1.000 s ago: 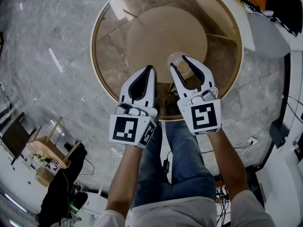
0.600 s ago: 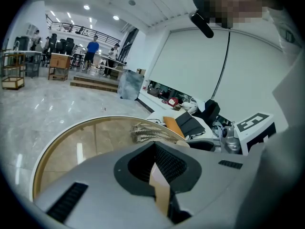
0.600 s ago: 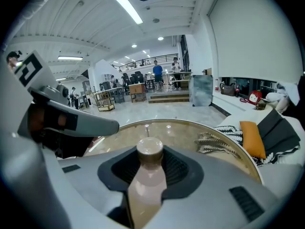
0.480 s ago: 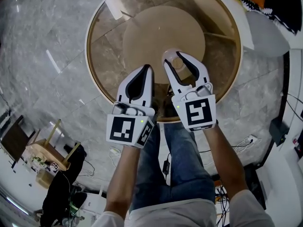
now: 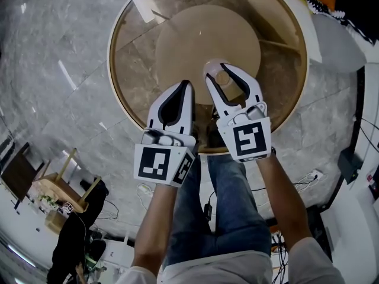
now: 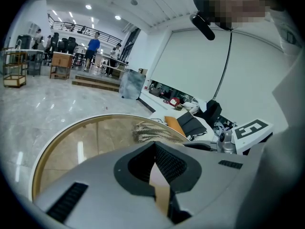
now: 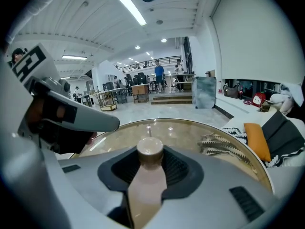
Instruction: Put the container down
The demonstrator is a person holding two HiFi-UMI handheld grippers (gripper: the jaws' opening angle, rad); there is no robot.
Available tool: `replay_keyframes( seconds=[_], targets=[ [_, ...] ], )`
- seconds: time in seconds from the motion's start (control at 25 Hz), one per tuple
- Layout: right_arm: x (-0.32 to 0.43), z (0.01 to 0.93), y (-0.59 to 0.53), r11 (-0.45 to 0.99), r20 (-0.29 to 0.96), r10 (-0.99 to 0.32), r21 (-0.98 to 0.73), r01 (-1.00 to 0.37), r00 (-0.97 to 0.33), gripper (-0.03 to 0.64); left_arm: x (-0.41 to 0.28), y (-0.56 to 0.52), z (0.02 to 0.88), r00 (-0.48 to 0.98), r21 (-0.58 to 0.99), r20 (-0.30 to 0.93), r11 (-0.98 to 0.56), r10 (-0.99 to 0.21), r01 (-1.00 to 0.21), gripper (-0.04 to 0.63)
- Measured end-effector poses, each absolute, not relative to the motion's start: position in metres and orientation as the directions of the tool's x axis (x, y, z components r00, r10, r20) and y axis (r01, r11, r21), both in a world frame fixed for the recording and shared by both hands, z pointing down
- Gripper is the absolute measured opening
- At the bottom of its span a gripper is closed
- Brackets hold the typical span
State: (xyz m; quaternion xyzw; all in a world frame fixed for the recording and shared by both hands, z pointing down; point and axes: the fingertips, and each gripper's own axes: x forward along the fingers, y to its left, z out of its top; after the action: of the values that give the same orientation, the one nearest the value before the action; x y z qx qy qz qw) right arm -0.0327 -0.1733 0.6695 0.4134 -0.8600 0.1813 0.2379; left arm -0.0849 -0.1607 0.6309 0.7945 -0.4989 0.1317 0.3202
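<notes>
A small pale container with a tan round cap (image 5: 223,78) sits between the jaws of my right gripper (image 5: 221,74), which is shut on it above the round glass table (image 5: 113,70), near its front right part. In the right gripper view the container (image 7: 149,150) stands upright between the ribbed pads (image 7: 175,168), with the table (image 7: 200,130) behind it. My left gripper (image 5: 186,86) hovers just left of the right one over the table's front edge. Its jaws meet with nothing between them, and in the left gripper view its fingertips (image 6: 155,146) point across the table (image 6: 81,144).
A wooden disc (image 5: 201,37) shows under the glass. A zigzag throw (image 7: 221,144) and an orange cushion (image 7: 257,140) lie on the sofa beyond the table's far right. The person's jeans (image 5: 234,206) are below the grippers. Cables (image 5: 302,179) trail on the marble floor.
The right gripper with the container has sunk a little toward the glass and drifted slightly left in the head view. The left gripper has stayed where it was.
</notes>
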Motion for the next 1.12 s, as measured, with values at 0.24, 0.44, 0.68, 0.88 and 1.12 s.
replay_keyframes(
  seconds=[0.24, 0.44, 0.68, 0.88, 1.12],
  targets=[
    [-0.037, 0.673, -0.172, 0.604, 0.554, -0.623, -0.107, -0.790, -0.552, 0.143, -0.090, -0.160, 0.630, 0.457, 0.382, 0.520, -0.282, -0.722, -0.880, 0.018],
    [-0.040, 0.677, -0.173, 0.612, 0.546, -0.623, -0.106, -0.784, -0.560, 0.143, -0.090, -0.158, 0.634, 0.459, 0.383, 0.524, -0.283, -0.717, -0.879, 0.018],
    [-0.040, 0.677, -0.172, 0.612, 0.540, -0.634, -0.087, -0.786, -0.554, 0.143, -0.086, -0.153, 0.639, 0.469, 0.382, 0.533, -0.294, -0.704, -0.876, 0.018],
    [-0.041, 0.677, -0.171, 0.629, 0.542, -0.626, -0.074, -0.774, -0.561, 0.143, -0.080, -0.155, 0.638, 0.477, 0.391, 0.527, -0.298, -0.703, -0.871, 0.018],
    [-0.043, 0.678, -0.169, 0.633, 0.541, -0.624, -0.074, -0.771, -0.564, 0.149, -0.074, -0.152, 0.639, 0.484, 0.386, 0.529, -0.311, -0.697, -0.869, 0.018]
  ],
)
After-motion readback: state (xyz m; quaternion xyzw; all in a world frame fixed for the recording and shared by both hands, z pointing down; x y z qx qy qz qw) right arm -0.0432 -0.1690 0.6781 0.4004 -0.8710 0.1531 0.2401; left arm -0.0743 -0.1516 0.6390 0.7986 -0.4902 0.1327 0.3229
